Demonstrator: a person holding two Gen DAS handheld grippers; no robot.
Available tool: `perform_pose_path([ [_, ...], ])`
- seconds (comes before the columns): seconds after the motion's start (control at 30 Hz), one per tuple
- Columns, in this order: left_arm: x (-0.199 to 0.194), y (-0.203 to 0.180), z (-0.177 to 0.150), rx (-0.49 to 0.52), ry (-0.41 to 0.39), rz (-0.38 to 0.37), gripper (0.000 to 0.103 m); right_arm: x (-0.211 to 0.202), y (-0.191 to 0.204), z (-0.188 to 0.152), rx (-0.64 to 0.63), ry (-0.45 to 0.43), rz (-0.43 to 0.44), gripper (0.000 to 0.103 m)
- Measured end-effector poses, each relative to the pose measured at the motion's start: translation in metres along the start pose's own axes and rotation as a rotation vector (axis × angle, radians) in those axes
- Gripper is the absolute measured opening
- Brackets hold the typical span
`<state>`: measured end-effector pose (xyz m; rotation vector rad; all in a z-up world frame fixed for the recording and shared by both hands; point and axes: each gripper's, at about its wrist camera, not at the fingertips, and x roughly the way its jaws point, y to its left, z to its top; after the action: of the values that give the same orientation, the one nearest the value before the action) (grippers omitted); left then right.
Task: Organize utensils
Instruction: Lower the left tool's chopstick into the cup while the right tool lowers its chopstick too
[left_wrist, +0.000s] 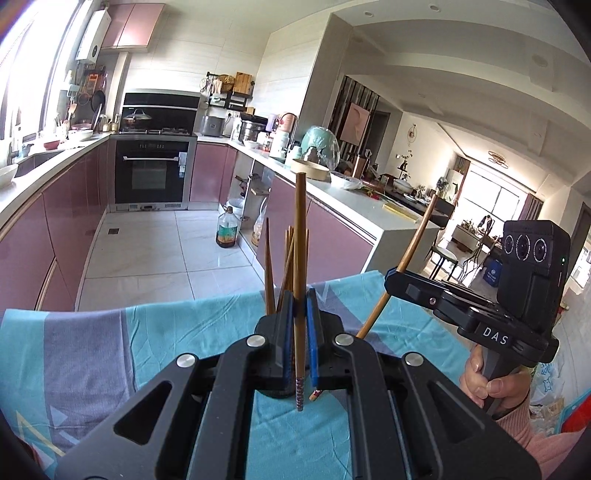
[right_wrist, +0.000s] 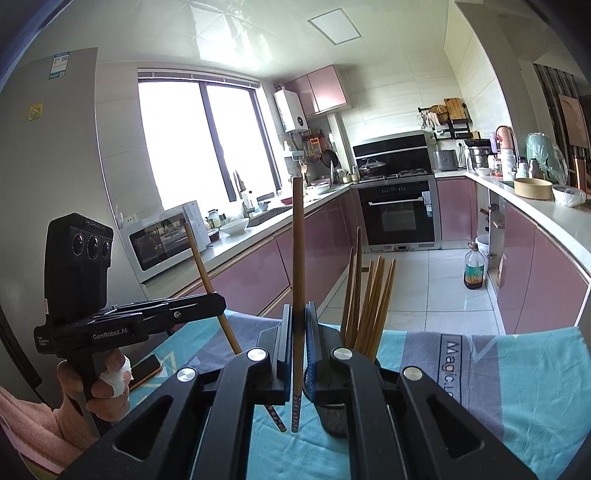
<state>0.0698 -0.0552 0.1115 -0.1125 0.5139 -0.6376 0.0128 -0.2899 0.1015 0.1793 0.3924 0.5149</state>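
Right gripper (right_wrist: 297, 328) is clamping one chopstick (right_wrist: 297, 251) upright; left gripper (right_wrist: 218, 301) is pinching another (right_wrist: 207, 273), tilted, beside the mesh holder (right_wrist: 334, 417).

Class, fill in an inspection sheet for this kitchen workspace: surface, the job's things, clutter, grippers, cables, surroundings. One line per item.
Surface: table under a blue and grey patterned cloth, creased.
Job's things: dark mesh holder on the cloth with a bundle of wooden chopsticks standing in it; two more chopsticks are out, one per gripper.
Clutter: a phone lying on the cloth.
Grippers: left gripper shut on a chopstick, held upright; right gripper shut on a second chopstick, also upright.
Cables: nothing seen.
Surroundings: pink kitchen cabinets, built-in oven, oil bottle on the tiled floor, microwave on the counter.
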Motion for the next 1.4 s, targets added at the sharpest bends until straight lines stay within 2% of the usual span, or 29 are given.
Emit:
perform_pose_path([
  [0.47, 0.010, -0.004, 0.023, 0.015, -0.059, 0.014, 0.007, 0.003, 0.002, 0.017, -0.028, -0.035, -0.009, 0.005],
  [1.4, 0.014, -0.024, 0.022, 0.018, -0.053, 0.052, 0.007, 0.027, -0.009, 0.023, 0.007, -0.025, -0.064, 0.005],
])
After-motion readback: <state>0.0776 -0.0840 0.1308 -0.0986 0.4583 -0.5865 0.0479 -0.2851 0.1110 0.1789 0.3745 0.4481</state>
